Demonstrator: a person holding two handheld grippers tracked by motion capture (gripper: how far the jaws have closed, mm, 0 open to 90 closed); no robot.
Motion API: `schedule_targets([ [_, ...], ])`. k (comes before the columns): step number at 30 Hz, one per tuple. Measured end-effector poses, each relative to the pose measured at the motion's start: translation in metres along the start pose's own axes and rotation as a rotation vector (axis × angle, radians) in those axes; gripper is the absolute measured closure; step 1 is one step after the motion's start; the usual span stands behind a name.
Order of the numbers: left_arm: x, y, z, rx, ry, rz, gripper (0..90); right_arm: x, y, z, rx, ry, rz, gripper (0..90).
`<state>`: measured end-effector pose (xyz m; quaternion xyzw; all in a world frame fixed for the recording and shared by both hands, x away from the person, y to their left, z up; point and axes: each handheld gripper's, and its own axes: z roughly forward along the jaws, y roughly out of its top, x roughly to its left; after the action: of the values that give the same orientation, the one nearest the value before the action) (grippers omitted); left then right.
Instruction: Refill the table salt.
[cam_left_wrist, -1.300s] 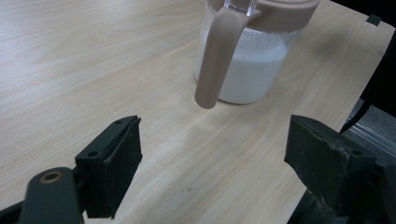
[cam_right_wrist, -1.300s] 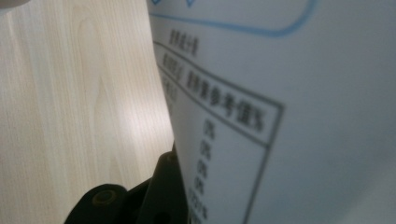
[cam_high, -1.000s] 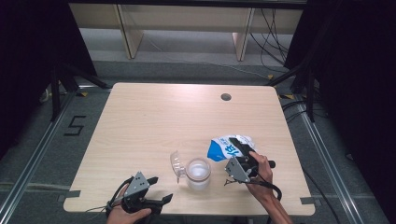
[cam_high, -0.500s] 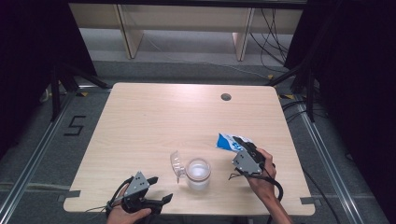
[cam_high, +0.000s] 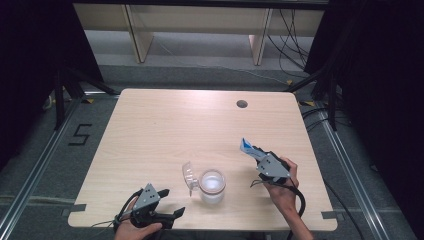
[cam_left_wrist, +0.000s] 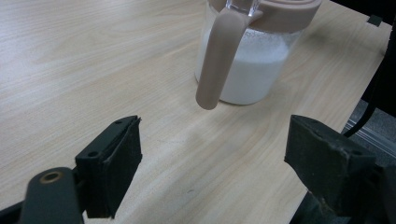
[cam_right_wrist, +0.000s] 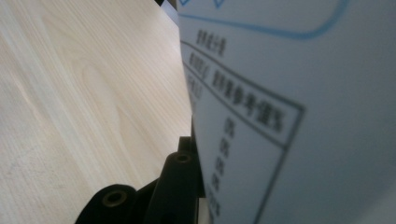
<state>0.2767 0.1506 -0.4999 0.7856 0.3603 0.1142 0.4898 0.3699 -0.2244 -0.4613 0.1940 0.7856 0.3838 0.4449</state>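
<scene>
A clear jug (cam_high: 212, 186) with white contents stands near the table's front edge, its clear lid (cam_high: 189, 176) flipped open to the left. In the left gripper view the jug (cam_left_wrist: 252, 70) shows a pink rim and a pink handle (cam_left_wrist: 217, 60). My left gripper (cam_high: 172, 201) rests at the front left, open and empty (cam_left_wrist: 219, 172), pointing at the jug's handle. To the right of the jug, my right gripper (cam_high: 255, 151) is shut on a white and blue pouch (cam_high: 246, 146). Up close the pouch (cam_right_wrist: 299, 116) shows printed text, pressed against one black jaw.
The wooden table (cam_high: 175, 130) has a round cable hole (cam_high: 242, 104) at the back right. Its front edge lies just below both hands. Shelving legs (cam_high: 137, 35) and cables (cam_high: 295, 45) stand on the floor behind the table.
My right gripper has carried the pouch away from above the jug, to the right and slightly back. The pouch now shows narrower. The left gripper and the jug have stayed put.
</scene>
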Motion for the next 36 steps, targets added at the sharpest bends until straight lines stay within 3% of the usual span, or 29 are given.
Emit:
schedule_targets([
  [3, 0.001, 0.0, 0.0, 0.001, 0.001, 0.004, 18.0, -0.005, -0.003, 0.002, -0.013, 0.02, 0.032, 83.1],
  [5, 0.0, 0.0, 0.0, 0.002, 0.004, -0.014, 18.0, -0.006, -0.005, 0.003, -0.022, 0.034, 0.082, 83.2],
  [11, 0.001, 0.001, 0.0, 0.006, 0.008, 0.007, 18.0, -0.012, -0.016, 0.006, -0.042, 0.062, 0.214, 83.3],
  [15, 0.0, 0.0, 0.001, -0.001, 0.007, -0.022, 18.0, -0.016, -0.025, 0.009, -0.037, 0.066, 0.262, 83.4],
  [18, 0.001, 0.001, 0.001, 0.014, 0.003, 0.008, 17.9, -0.019, -0.031, 0.009, -0.031, 0.077, 0.319, 83.4],
  [20, -0.001, 0.001, 0.002, 0.017, 0.01, -0.015, 17.9, -0.023, -0.035, 0.008, -0.03, 0.067, 0.325, 83.4],
  [21, -0.001, 0.001, 0.002, 0.016, 0.008, -0.016, 17.9, -0.023, -0.037, 0.008, -0.034, 0.066, 0.344, 83.5],
  [24, 0.0, 0.001, 0.002, 0.013, 0.002, -0.004, 18.0, -0.028, -0.042, 0.008, -0.034, 0.048, 0.335, 83.5],
  [28, 0.0, 0.001, 0.002, 0.015, -0.002, -0.005, 17.9, -0.03, -0.047, 0.006, -0.015, 0.049, 0.396, 84.1],
  [30, 0.0, 0.0, 0.002, 0.015, 0.0, -0.02, 17.9, -0.033, -0.049, 0.007, -0.041, 0.029, 0.379, 85.1],
  [31, 0.0, 0.001, 0.002, 0.015, 0.001, -0.013, 18.0, -0.033, -0.048, 0.006, -0.043, 0.038, 0.406, 85.5],
  [32, 0.0, 0.001, 0.001, 0.019, 0.007, 0.002, 18.0, -0.033, -0.049, 0.006, -0.034, 0.045, 0.407, 85.8],
  [36, 0.0, 0.0, 0.002, 0.01, 0.002, -0.005, 17.9, -0.034, -0.053, 0.008, -0.027, 0.03, 0.406, 86.2],
])
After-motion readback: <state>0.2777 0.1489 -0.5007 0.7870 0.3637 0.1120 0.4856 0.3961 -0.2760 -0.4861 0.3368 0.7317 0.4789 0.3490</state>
